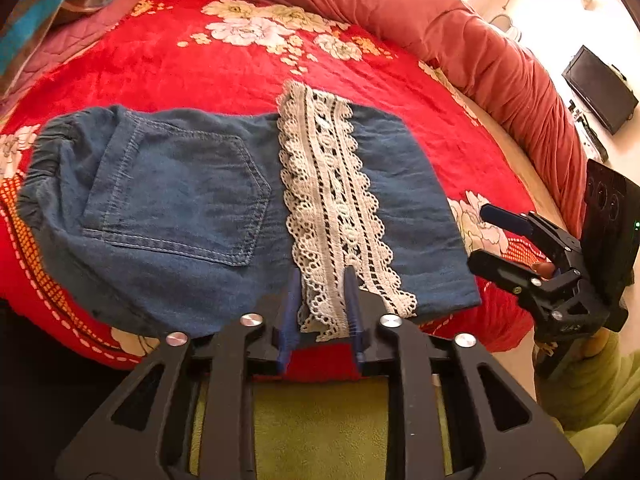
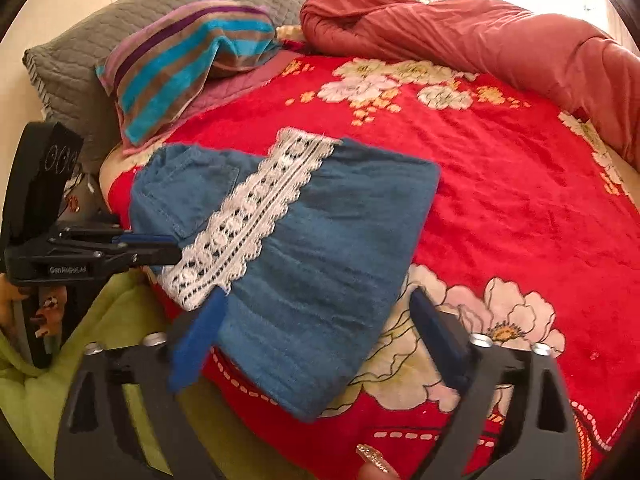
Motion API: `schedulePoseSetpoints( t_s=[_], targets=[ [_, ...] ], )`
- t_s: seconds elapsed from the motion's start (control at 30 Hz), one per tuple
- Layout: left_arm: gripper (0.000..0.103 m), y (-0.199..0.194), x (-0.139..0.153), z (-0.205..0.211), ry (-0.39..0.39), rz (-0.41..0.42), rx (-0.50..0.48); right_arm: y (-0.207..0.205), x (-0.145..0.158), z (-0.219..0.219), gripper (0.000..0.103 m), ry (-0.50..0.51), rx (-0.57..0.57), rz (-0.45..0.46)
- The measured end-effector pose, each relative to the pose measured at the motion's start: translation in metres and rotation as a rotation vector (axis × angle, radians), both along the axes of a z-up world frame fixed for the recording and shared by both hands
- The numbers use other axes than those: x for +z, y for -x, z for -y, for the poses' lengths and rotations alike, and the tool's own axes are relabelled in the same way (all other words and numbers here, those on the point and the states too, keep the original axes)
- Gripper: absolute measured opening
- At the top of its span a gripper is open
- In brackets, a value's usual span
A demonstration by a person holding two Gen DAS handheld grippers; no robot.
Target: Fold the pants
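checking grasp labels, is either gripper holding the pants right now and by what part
The left gripper has its fingers around the near end of the lace trim on the denim pants. The right gripper is open, holding nothing.

The folded blue denim pants (image 1: 180, 200) are matt woven cotton with pale topstitching round the patch pocket and a gathered elastic waist at the left of the frame. A cream crochet lace band (image 1: 332, 208) across them is openwork, scalloped and rough-textured. Beneath lies a red floral plush blanket (image 2: 520, 208), soft with a faint sheen. The rust-red quilted duvet (image 2: 460, 28) at upper right looks smooth and puffy. The left gripper (image 1: 322, 300) is matt black plastic with shiny metal bolt heads and blue rubbery pads (image 1: 352, 304). The striped towel (image 2: 180, 64) is fuzzy terry.
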State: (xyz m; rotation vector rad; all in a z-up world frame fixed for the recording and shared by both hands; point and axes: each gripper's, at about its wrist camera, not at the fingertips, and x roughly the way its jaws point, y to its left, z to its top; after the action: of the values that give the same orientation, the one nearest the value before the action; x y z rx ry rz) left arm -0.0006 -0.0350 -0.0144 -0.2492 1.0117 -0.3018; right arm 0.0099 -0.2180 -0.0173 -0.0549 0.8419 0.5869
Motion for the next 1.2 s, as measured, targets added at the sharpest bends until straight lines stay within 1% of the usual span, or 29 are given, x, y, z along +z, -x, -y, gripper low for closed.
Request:
schedulePoseSetpoints(
  t_s=[0.07,0.2,0.27,0.4,0.5,0.57,0.7,0.77,0.9,1.0,1.1,1.2],
  targets=[
    [0.025,0.000,0.003,-0.004,0.001,0.011,0.010,-0.002,0.004,0.000,0.093,-0.018,0.002,-0.001],
    [0.032,0.003,0.010,-0.010,0.003,0.036,0.027,-0.003,0.012,-0.004,0.095,-0.012,0.004,0.023],
    [0.038,0.004,0.013,-0.013,0.006,0.049,0.037,-0.004,0.017,-0.006,0.097,-0.011,-0.001,0.036],
    [0.048,0.007,0.019,-0.022,0.006,0.076,0.061,-0.005,0.024,-0.011,0.098,-0.018,0.003,0.048],
    [0.050,0.012,0.023,-0.028,-0.011,0.099,0.085,-0.006,0.029,-0.017,0.098,-0.008,0.013,0.060],
    [0.053,0.014,0.025,-0.032,-0.022,0.113,0.099,-0.007,0.033,-0.023,0.098,-0.007,0.021,0.070],
    [0.056,0.019,0.029,-0.041,-0.044,0.140,0.128,-0.010,0.040,-0.036,0.098,-0.018,0.044,0.075],
    [0.060,0.021,0.031,-0.045,-0.048,0.149,0.141,-0.011,0.043,-0.041,0.098,-0.024,0.056,0.073],
    [0.064,0.024,0.031,-0.053,-0.060,0.157,0.162,-0.015,0.048,-0.053,0.098,-0.022,0.074,0.076],
    [0.066,0.025,0.030,-0.061,-0.055,0.158,0.182,-0.020,0.051,-0.061,0.098,-0.022,0.084,0.078],
    [0.072,0.027,0.029,-0.068,-0.051,0.159,0.200,-0.025,0.056,-0.070,0.098,-0.017,0.098,0.083],
    [0.073,0.027,0.028,-0.074,-0.041,0.158,0.210,-0.030,0.058,-0.079,0.098,-0.004,0.109,0.090]
  ],
)
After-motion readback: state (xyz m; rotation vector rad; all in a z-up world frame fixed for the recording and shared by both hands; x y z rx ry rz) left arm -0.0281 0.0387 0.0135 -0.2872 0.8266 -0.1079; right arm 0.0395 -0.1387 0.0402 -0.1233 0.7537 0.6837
